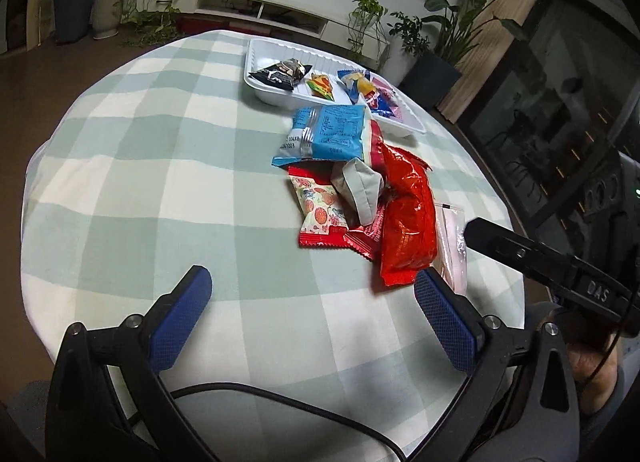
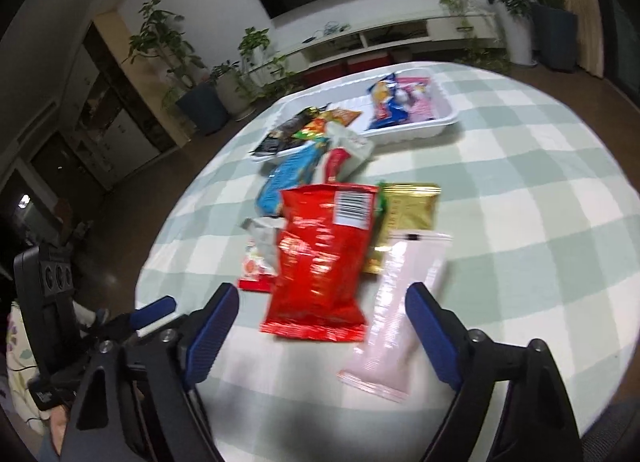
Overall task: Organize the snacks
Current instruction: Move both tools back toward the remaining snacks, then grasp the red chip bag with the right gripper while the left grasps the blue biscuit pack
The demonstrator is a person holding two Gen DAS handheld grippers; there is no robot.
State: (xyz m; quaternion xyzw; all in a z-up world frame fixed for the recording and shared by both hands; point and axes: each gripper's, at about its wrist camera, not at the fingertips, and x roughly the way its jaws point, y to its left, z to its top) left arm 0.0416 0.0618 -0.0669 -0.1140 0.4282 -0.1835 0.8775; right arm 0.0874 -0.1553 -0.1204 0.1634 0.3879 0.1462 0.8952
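A pile of snack packets lies on the checked tablecloth: a big red bag (image 1: 408, 218) (image 2: 320, 262), a blue packet (image 1: 324, 134), a red-and-white packet (image 1: 320, 210), a grey-white packet (image 1: 360, 190), a gold packet (image 2: 408, 210) and a pale pink pouch (image 2: 400, 314). Behind them a white tray (image 1: 250, 58) (image 2: 420, 128) holds several small packets. My left gripper (image 1: 313, 273) is open over bare cloth, its right finger beside the red bag's near corner. My right gripper (image 2: 323, 289) is open, with the near ends of the red bag and pink pouch between its fingers, untouched.
The round table (image 1: 120, 182) drops off close to the pile on its right side. Potted plants (image 1: 108, 2) and a low white shelf (image 1: 280, 10) stand beyond the table. In the right wrist view, the left gripper's blue fingertip (image 2: 156, 310) shows at lower left.
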